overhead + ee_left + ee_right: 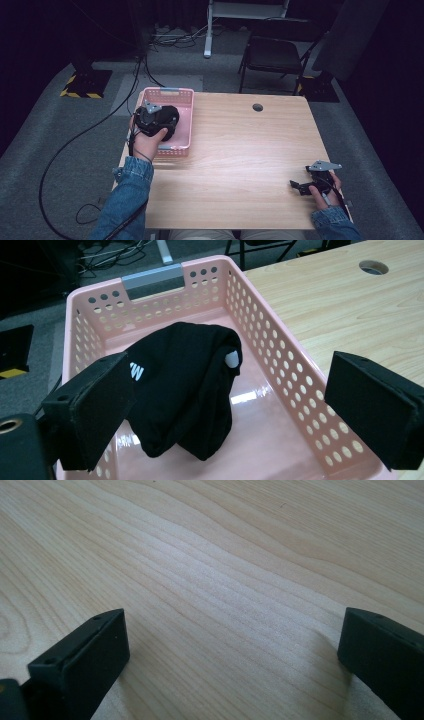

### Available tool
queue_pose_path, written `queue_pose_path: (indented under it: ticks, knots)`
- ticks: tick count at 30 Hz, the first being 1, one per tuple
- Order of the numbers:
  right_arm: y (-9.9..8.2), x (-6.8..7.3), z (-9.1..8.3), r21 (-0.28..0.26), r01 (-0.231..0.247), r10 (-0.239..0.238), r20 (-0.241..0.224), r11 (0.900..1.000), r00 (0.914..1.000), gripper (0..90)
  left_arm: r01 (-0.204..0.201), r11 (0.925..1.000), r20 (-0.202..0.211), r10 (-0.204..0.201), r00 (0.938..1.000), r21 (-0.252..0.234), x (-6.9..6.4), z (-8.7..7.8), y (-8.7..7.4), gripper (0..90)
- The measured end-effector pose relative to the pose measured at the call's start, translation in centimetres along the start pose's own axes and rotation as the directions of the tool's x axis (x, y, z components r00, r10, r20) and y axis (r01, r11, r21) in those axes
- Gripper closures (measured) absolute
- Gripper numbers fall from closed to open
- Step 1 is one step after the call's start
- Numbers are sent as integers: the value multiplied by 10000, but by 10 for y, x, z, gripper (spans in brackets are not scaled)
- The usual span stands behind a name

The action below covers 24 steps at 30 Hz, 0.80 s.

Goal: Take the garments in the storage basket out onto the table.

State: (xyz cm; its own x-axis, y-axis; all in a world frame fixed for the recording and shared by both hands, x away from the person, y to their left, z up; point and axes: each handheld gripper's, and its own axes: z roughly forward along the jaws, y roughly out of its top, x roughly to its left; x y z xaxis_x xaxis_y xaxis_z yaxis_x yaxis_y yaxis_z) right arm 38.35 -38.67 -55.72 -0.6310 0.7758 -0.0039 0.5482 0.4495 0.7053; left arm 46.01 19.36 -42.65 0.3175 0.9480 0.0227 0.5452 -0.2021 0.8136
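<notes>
In the high view, the left hand-held gripper (156, 119) hangs over the pink basket (183, 98) at the counter's (240, 150) upper-left corner. Its own view shows its jaws spread wide and holding nothing, with a crumpled black cloth (187, 390) lying inside the basket between and beyond them. The right hand-held gripper (302, 186) sits at the lower right, jaws released over bare wood.

The basket (280, 365) is pink with rows of round holes and a grey handle on its far wall. The cloth (185, 390) inside is black with small white letters. The table (240, 150) is light wood with grain lines.
</notes>
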Motion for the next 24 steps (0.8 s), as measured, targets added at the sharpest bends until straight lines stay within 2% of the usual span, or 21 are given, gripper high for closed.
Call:
queue_pose_path:
  ticks: [5, 24]
  knots:
    - [0, 0, 0, -2, -4, 4, 0, 10000, 10000, 1, 127, 9999, -14, -126, 9999, 61, 2, 7, 1, 55]
    - [0, 0, 0, 0, 1, -1, 0, 10000, 10000, 1, 23, 9998, -57, -22, 10000, 203, 4, 30, 10, 64]
